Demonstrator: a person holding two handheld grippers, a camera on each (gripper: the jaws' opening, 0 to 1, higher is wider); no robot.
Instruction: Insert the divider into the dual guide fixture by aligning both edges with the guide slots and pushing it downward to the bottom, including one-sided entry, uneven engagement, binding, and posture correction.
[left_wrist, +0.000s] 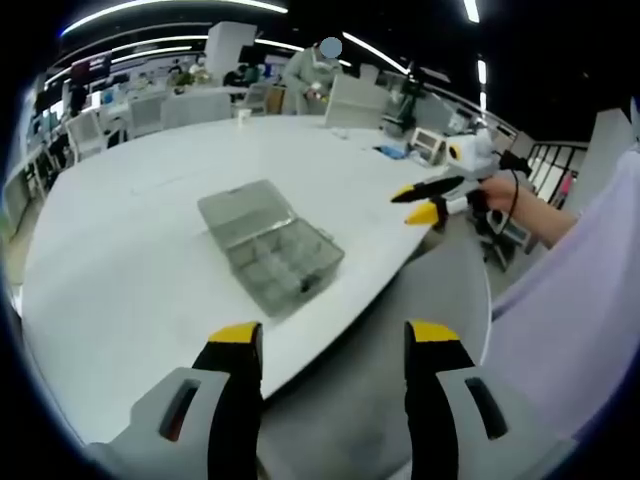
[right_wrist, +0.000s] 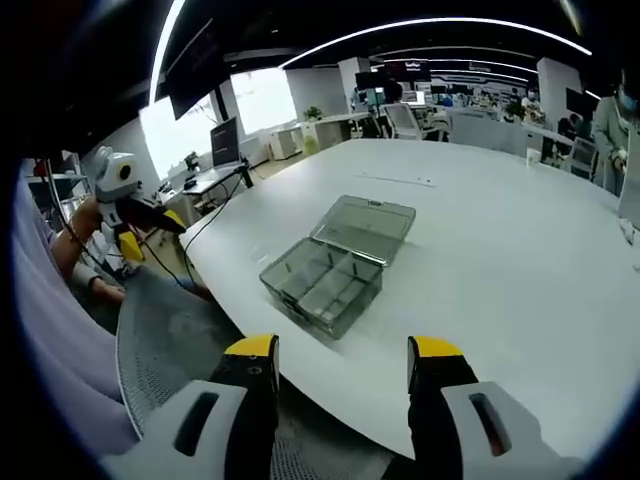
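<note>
Divider: I am not making one out as a separate piece; what I am seeing is one clear compartment box (left_wrist: 270, 245) lying open on the white worktop (left_wrist: 130, 250), lid flat behind the tray, thin partitions inside the tray. Whether any partition is the loose one I am meant to seat, I cannot tell at this size. The box is sitting near the worktop's curved edge, in front of both my hands, and is showing in the right gripper view too (right_wrist: 335, 262).

I am holding the left hand-held gripper (left_wrist: 332, 345) with its jaws spread and nothing between them, hovering short of the worktop edge, well apart from the box. I am holding the right hand-held gripper (right_wrist: 344, 360) the same way, jaws spread and empty, just off the edge. In the left gripper view the right one (left_wrist: 420, 203) is hanging out to the side beyond the worktop, clear of the box.

By my judgement the task is hardly begun: nothing is gripped, nothing is lined up with the slots, nothing is being pushed down. Picking up, aligning both edges and pressing to the bottom are all left.

Count: one box, one worktop, two hand-held grippers, a mesh chair back (right_wrist: 175, 340) beside me.
</note>
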